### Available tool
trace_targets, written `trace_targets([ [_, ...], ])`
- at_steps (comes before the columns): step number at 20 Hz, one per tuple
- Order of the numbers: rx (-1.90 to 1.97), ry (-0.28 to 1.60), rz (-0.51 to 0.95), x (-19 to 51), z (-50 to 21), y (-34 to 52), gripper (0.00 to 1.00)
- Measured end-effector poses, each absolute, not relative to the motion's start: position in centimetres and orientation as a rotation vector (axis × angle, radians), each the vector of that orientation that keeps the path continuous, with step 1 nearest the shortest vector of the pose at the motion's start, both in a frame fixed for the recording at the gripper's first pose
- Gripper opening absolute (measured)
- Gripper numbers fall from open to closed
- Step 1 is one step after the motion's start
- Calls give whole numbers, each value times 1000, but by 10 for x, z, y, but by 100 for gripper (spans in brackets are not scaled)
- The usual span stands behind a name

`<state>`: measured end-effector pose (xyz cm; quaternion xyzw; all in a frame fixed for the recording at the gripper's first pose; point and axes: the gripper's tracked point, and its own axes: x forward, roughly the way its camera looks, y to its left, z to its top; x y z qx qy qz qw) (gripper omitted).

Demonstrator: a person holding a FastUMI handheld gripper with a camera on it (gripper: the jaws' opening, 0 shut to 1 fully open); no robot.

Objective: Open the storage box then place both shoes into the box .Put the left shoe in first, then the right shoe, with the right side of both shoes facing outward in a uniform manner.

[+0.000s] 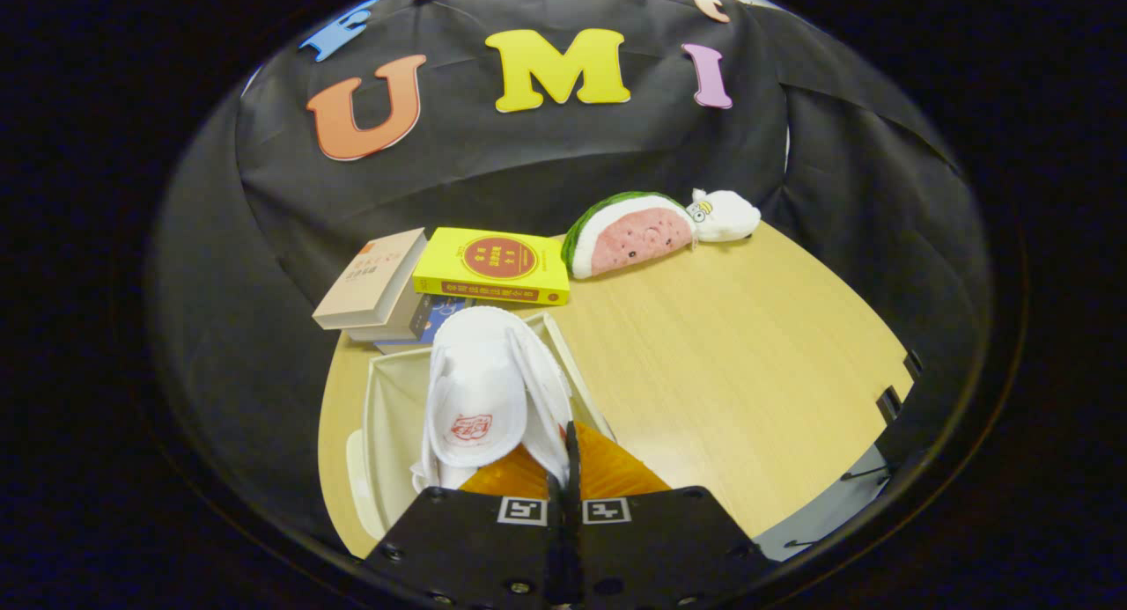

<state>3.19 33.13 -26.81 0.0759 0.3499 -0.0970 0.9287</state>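
White slipper [480, 399] pinched at its edge by the nearly closed gripper [570, 451], low centre of frame, over the open box [387, 416].
Best lowered straight, kept off the box's right rim; beyond, books [440, 280] crowd the far wall, bare wooden table [748, 355] to the right offers retreat room.

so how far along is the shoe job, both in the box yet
Done: the storage box is open, with white slippers standing in it; they look like two, side by side. In hand: the gripper fingers are closed together over the nearer slipper's edge, apparently pinching it. Left: releasing and pulling away; which sides face outward can't be told.
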Motion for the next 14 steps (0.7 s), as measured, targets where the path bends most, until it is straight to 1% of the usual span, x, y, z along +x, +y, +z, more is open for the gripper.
trace_targets([
  [5, 148, 708, -226, 38, -273, 324, 0],
  [7, 156, 714, -221, 38, -276, 327, 0],
  [8, 170, 713, -195, 42, -278, 331, 1],
  [10, 174, 716, -168, 40, -277, 334, 27],
  [14, 121, 604, -131, 43, -241, 330, 77],
])
